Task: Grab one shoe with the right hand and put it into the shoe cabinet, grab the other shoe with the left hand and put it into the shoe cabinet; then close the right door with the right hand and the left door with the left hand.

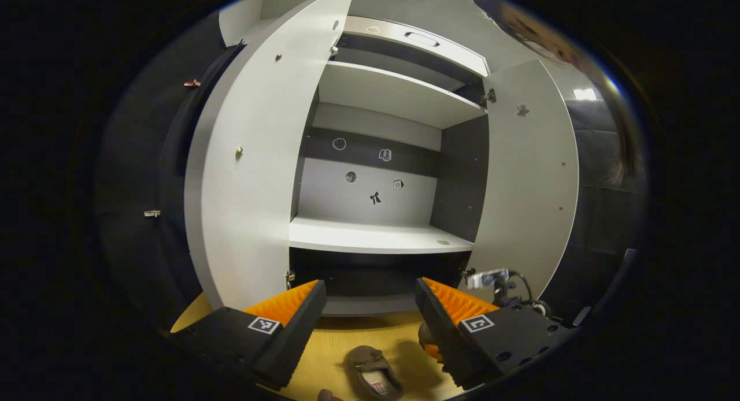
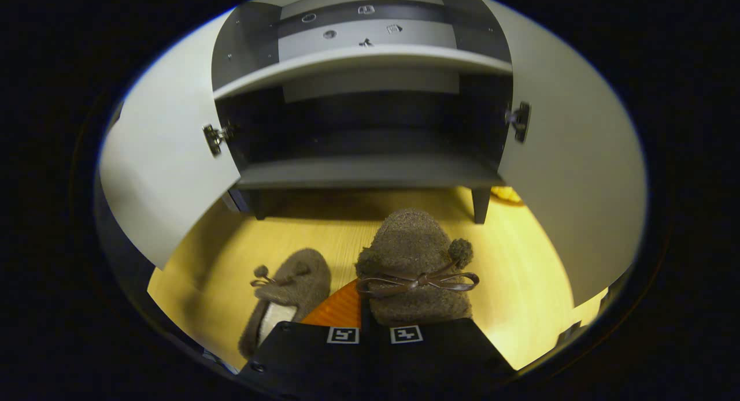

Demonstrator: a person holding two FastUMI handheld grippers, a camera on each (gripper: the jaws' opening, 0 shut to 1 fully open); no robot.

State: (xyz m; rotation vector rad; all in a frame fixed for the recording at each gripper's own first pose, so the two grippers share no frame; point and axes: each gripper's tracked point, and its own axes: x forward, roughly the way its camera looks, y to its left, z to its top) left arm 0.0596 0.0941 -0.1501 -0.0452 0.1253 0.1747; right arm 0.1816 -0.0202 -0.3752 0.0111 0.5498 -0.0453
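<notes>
A brown fuzzy slipper (image 2: 411, 256) with a bow hangs low over the wooden floor, and my right gripper (image 2: 363, 309) is shut on its rear edge. The second slipper (image 2: 288, 297) lies on the floor to its left; in the left gripper view this slipper (image 1: 371, 375) lies sole-lining up below my left gripper (image 1: 370, 300). That gripper is open, holds nothing, and faces the shoe cabinet (image 1: 378, 236). Both cabinet doors stand open: the left door (image 1: 254, 158) and the right door (image 1: 529, 175). The low bottom shelf (image 2: 370, 173) sits just ahead of the held slipper.
The cabinet's short legs (image 2: 480, 204) stand on the yellow wooden floor (image 2: 520, 274). The open doors (image 2: 167, 175) flank the floor space on both sides. A person's hair hangs at the upper right (image 1: 624, 158). Dark booth walls surround the cabinet.
</notes>
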